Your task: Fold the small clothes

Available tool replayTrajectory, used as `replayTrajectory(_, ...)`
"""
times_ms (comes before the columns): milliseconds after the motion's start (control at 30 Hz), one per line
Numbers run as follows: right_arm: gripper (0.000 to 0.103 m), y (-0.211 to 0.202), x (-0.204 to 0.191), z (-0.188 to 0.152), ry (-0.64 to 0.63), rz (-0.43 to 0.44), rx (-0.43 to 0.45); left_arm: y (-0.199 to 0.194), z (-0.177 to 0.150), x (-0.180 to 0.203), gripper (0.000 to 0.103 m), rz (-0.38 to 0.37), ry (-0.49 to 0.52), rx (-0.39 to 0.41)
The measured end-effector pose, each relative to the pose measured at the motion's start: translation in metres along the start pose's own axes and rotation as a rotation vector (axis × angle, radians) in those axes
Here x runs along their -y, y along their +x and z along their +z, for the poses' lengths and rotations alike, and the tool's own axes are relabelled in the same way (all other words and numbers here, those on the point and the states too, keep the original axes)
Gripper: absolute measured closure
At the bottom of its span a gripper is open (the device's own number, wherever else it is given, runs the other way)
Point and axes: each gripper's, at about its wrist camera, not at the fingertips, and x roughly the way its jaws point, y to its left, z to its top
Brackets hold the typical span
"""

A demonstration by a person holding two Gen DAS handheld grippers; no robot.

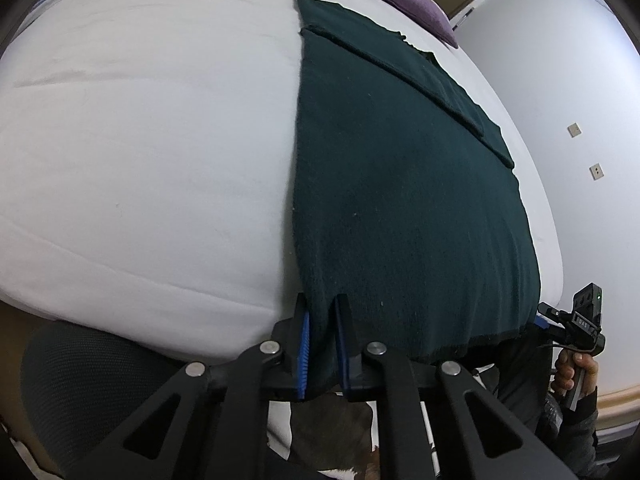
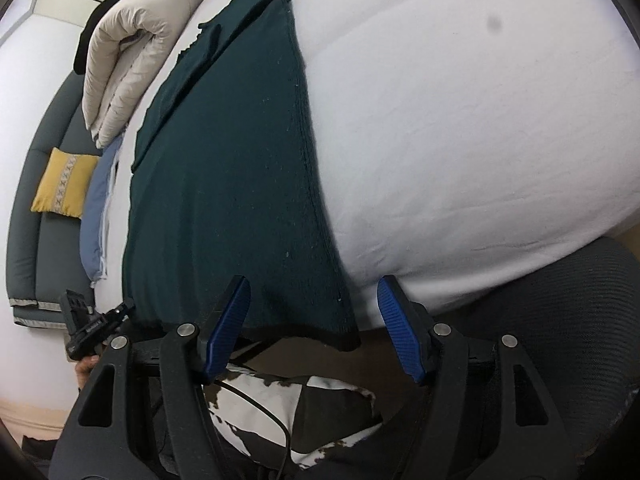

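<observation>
A dark green knit garment [image 1: 404, 184] lies flat on the white bed, its sleeves folded in across the far part. My left gripper [image 1: 322, 320] is shut on the garment's near left corner at the hem. In the right wrist view the same garment [image 2: 236, 184] stretches away, its black-edged hem hanging just over the bed edge. My right gripper [image 2: 314, 312] is open, its blue pads [image 2: 394, 316] standing either side of the near right hem corner without pinching it. The right gripper also shows in the left wrist view [image 1: 576, 320] at the garment's far hem corner.
The white bed [image 1: 140, 152] fills both views. A purple pillow [image 1: 416, 4] and a folded beige duvet [image 2: 132, 52] lie at the head end. A yellow cushion [image 2: 60, 184] sits on a grey bench. A black mesh chair [image 2: 560, 292] stands by the bed edge.
</observation>
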Motion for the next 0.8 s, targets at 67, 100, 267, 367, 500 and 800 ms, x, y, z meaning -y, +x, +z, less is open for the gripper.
replayTrajectory(67,0.054,0.001,0.003,-0.003,0.000,0.006,-0.010,0.000,-0.001,0.001,0.091,0.008,0.011,-0.002)
replayTrajectory(100,0.061,0.000,0.006,-0.004,0.005,0.011,-0.011,0.000,-0.001,0.002,0.091,0.010,0.015,-0.002)
replayTrajectory(267,0.086,0.001,0.007,-0.010,0.011,0.050,-0.013,-0.002,-0.003,0.003,0.093,0.015,0.030,-0.003)
replayTrajectory(367,0.095,-0.004,0.004,-0.014,0.009,0.068,0.000,-0.005,-0.004,0.008,0.094,0.028,0.053,0.000)
replayTrajectory(500,0.096,-0.021,0.002,-0.015,-0.003,0.109,0.041,-0.013,-0.006,0.014,0.094,0.014,0.078,0.011)
replayTrajectory(800,0.097,-0.069,-0.016,-0.004,0.032,0.300,0.185,-0.051,-0.001,0.013,0.095,-0.221,-0.041,0.095)
